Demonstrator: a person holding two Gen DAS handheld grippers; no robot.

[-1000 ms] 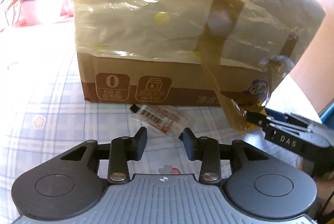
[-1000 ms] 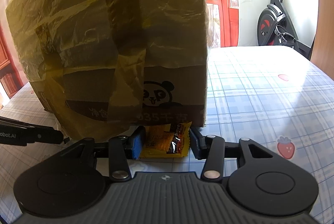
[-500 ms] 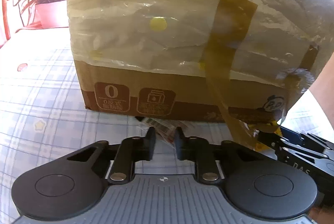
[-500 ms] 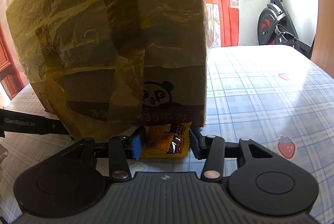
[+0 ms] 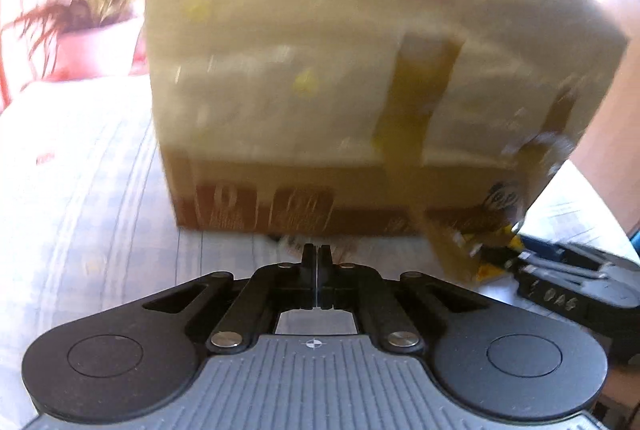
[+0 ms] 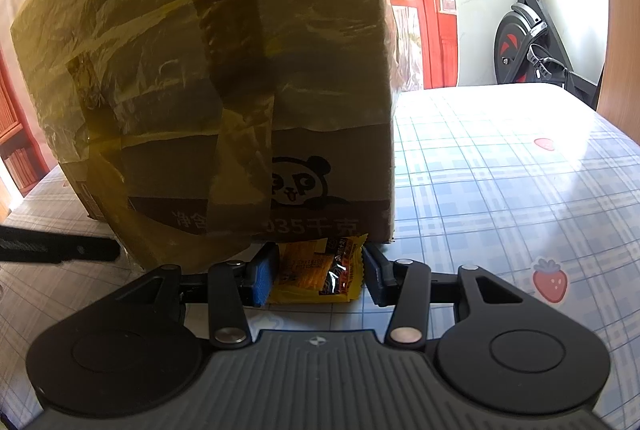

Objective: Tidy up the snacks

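Note:
A big taped cardboard box (image 5: 360,101) stands on the checked tablecloth; it also fills the right wrist view (image 6: 224,89). My left gripper (image 5: 317,262) is shut on the edge of a clear snack packet (image 5: 296,244) lying at the box's foot; the view is blurred. My right gripper (image 6: 318,270) is open around a yellow-orange snack packet (image 6: 316,266) lying against the box's base, its pads (image 6: 262,272) beside the packet's edges. The right gripper shows at the right of the left wrist view (image 5: 560,282).
A potted plant (image 5: 88,29) stands at the table's far left. An exercise bike (image 6: 532,29) stands beyond the table at the right. The tablecloth (image 6: 520,169) spreads to the right of the box. The left gripper's finger (image 6: 56,250) shows at the left edge.
My left gripper moved forward to the box's foot and shut on the clear packet. My right gripper and the yellow packet have not moved.

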